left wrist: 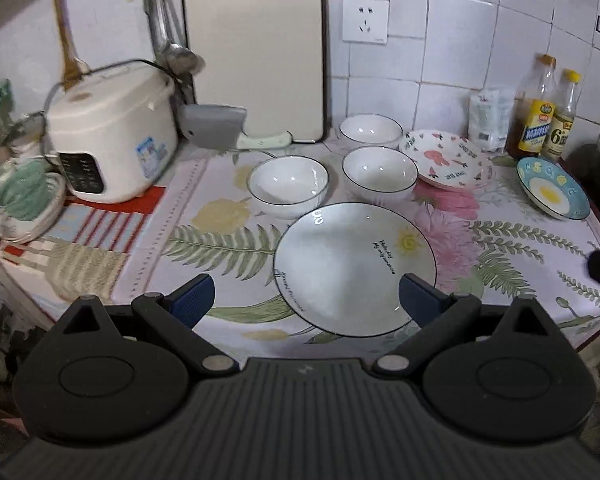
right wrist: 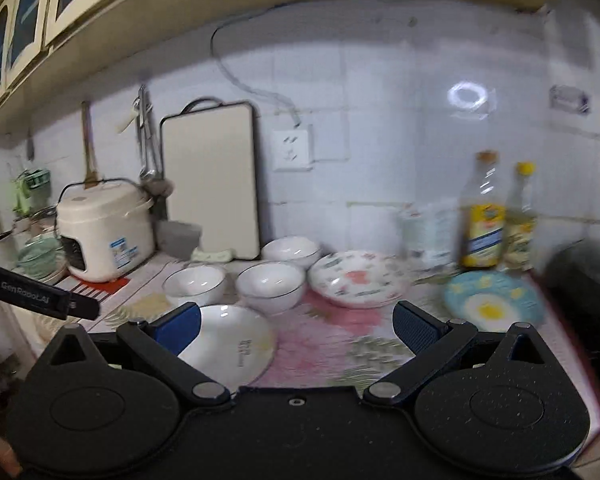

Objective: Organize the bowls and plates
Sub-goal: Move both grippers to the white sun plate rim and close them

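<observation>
- the left gripper (left wrist: pixel 306 300) hung over the near edge of the worktop (left wrist: pixel 140 248), its blue-padded fingers (left wrist: pixel 192 300) spread wide and holding nothing.
- the right gripper (right wrist: pixel 296 326) hung above the same worktop, fingers equally wide apart and empty; its view was blurred.
- nearest lay the large white plate (left wrist: pixel 354 268) with a small sun and script on it, flat on the flowered cloth, its near rim between the left fingers in that view but not touched by them.
- just behind it stood two white bowls with dark rims, the left bowl (left wrist: pixel 288 186) and the middle bowl (left wrist: pixel 379 174), side by side and apart from each other.
- to the right of the middle bowl sat the patterned plate (left wrist: pixel 446 158), close beside it; whether they touched could not be told.
- the blue plate (left wrist: pixel 552 188) with a fried-egg design lay well apart near the right edge of the worktop.
- a third bowl, the back bowl (left wrist: pixel 370 130), stood near the wall behind the middle bowl.
- farthest back were a rice cooker (left wrist: pixel 112 132) on the left, a cleaver (left wrist: pixel 216 126) beside it, a cutting board (left wrist: pixel 256 52) leaning upright on the tiles, and two bottles (left wrist: pixel 544 108) on the right.
</observation>
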